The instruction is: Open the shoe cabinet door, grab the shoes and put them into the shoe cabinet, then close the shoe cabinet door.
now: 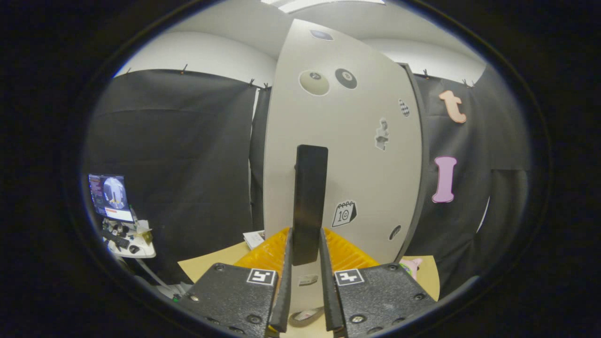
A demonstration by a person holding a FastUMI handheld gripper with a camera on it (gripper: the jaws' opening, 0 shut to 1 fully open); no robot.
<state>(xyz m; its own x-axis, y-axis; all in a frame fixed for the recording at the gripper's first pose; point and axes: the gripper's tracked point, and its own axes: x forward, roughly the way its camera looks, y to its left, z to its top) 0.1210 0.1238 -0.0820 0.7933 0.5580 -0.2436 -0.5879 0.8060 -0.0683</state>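
The shoe cabinet door [361, 164] is a tall pale grey panel with several stickers, standing right in front of me. A black vertical bar handle [310, 188] is fixed to its face. My gripper [305, 237] is shut on the lower end of this handle, with one orange-backed finger [270, 253] on either side. A small pink object [414, 265], possibly a shoe, lies low beside the door's right edge, on the tan surface. Something pale and rounded [305, 317] shows below, between the fingers; I cannot tell what it is.
A tan surface [211, 265] spreads under the door and gripper. A small white stand [136, 249] with a monitor [111, 197] is off to the left. Black cloth walls close off the booth behind and on both sides.
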